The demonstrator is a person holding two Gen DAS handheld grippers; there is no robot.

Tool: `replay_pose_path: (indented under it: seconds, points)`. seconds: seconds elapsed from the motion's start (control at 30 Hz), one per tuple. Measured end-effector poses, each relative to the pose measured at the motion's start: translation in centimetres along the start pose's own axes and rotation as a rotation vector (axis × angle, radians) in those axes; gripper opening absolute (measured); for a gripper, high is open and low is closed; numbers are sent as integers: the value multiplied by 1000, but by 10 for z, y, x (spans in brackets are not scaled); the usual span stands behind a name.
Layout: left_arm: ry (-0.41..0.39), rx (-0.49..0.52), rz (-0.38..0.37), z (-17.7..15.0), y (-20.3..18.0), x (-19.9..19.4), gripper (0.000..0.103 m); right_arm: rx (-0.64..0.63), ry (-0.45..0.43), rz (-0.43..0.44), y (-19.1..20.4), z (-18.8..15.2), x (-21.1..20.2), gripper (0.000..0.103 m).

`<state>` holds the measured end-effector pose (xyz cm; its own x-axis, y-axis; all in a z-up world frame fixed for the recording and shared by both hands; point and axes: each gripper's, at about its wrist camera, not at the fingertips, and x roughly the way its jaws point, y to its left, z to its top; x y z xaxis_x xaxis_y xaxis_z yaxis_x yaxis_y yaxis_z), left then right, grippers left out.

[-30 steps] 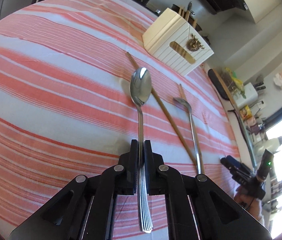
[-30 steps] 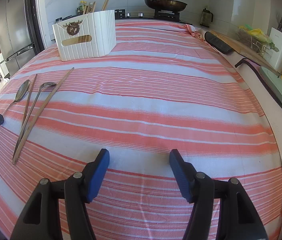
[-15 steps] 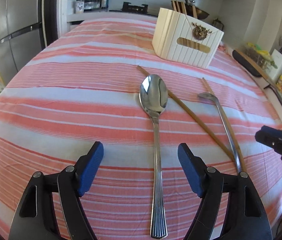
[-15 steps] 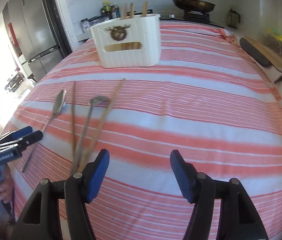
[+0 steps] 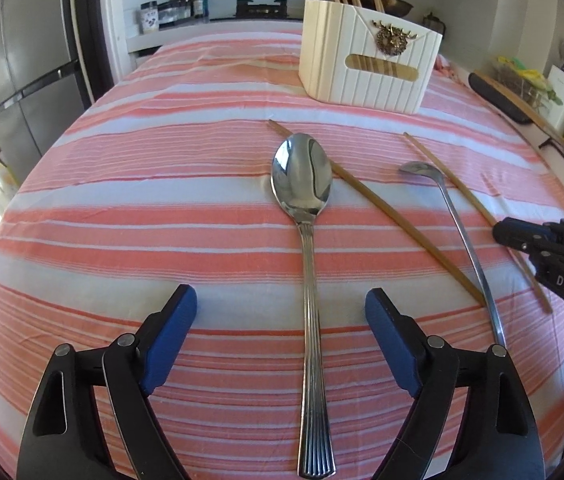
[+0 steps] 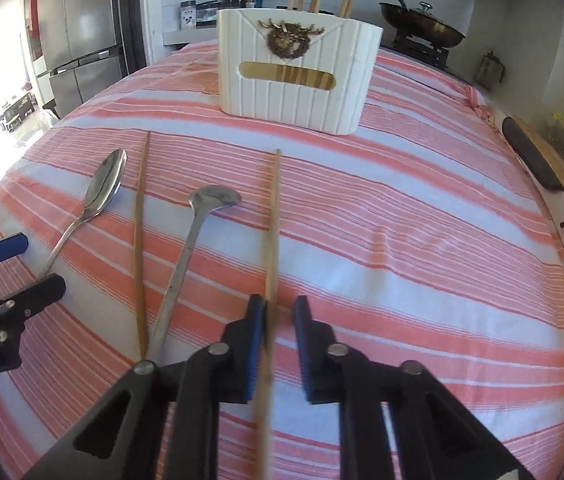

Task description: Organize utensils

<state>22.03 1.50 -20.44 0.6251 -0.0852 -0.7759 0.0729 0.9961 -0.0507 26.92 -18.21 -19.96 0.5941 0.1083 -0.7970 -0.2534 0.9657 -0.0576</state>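
Note:
A large steel spoon [image 5: 309, 224] lies on the striped cloth between the fingers of my open left gripper [image 5: 281, 332], which does not touch it. It also shows in the right wrist view [image 6: 100, 192]. My right gripper [image 6: 278, 320] is partly closed around a wooden chopstick [image 6: 273, 220], which rests against its left pad; the right pad is still apart. A second chopstick [image 6: 140, 240] and a small ladle spoon [image 6: 198, 236] lie to its left. The white utensil holder [image 6: 297, 80] stands behind, with chopsticks in it.
The table has a red-and-white striped cloth [image 5: 162, 200]. A fridge [image 5: 22, 60] stands at the left. A wok [image 6: 421, 28] sits on the stove behind the holder. A black board [image 6: 529, 156] and counter clutter lie along the right edge.
My left gripper let go of the large spoon, opened wide and drew back. My right gripper swung left over the chopstick and its jaws narrowed around it.

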Motion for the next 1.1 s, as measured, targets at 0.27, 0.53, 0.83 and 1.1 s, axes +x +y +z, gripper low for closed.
replay_pose_path:
  seconds: [0.27, 0.53, 0.83, 1.1]
  points:
    - [47, 27, 47, 0, -4, 4, 100, 134, 19, -115, -78, -44, -21, 9]
    - [57, 24, 60, 1, -5, 5, 103, 138, -7, -104, -115, -67, -36, 59]
    - [52, 24, 62, 2, -5, 5, 103, 180, -36, -78, -119, -74, -32, 60]
    - [50, 23, 62, 2, -5, 4, 103, 178, -37, -79, -120, -74, -31, 61]
